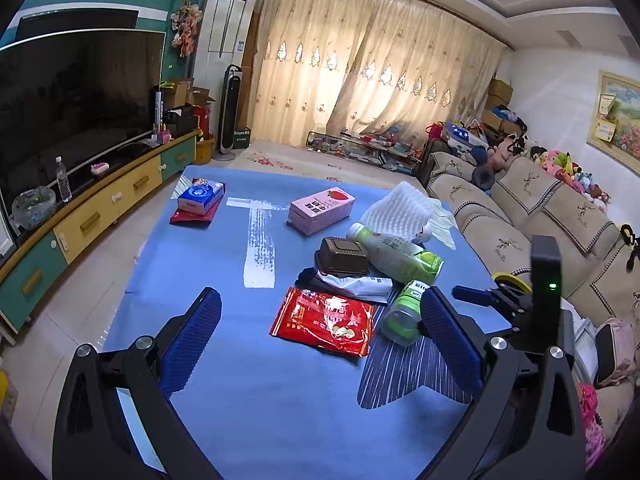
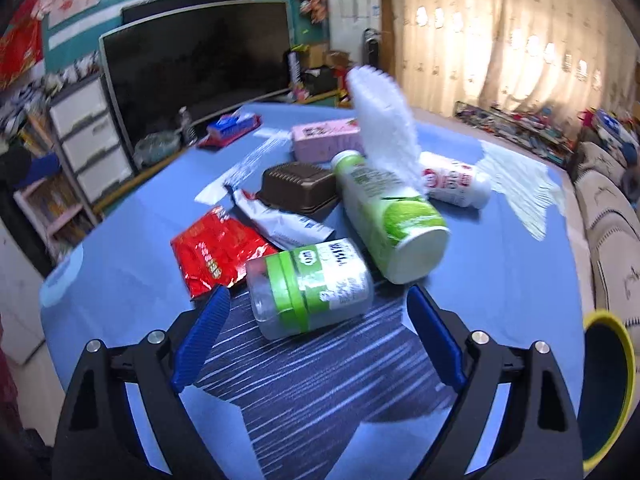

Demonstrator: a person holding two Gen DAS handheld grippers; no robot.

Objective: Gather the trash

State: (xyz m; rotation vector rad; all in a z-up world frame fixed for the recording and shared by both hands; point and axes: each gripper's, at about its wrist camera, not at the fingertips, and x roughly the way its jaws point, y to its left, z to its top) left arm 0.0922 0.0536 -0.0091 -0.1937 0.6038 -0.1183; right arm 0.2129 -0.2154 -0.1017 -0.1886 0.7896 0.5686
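The right gripper (image 2: pixel 318 320) is spread wide and grasps nothing; the small green-banded jar (image 2: pixel 310 290) lies on its side just ahead of its 2 blue fingers (image 2: pixel 202 340), on a striped cloth (image 2: pixel 320 380) on the blue table (image 2: pixel 500 260). The left gripper (image 1: pixel 320 344) is likewise released, hovering near the red snack packet (image 1: pixel 326 320). The jar looks light, stiff and smooth, so it may roll or slip; squeezing across its labelled middle seems safest. The packet seems thin and crinkly, best pinched at 1 edge.
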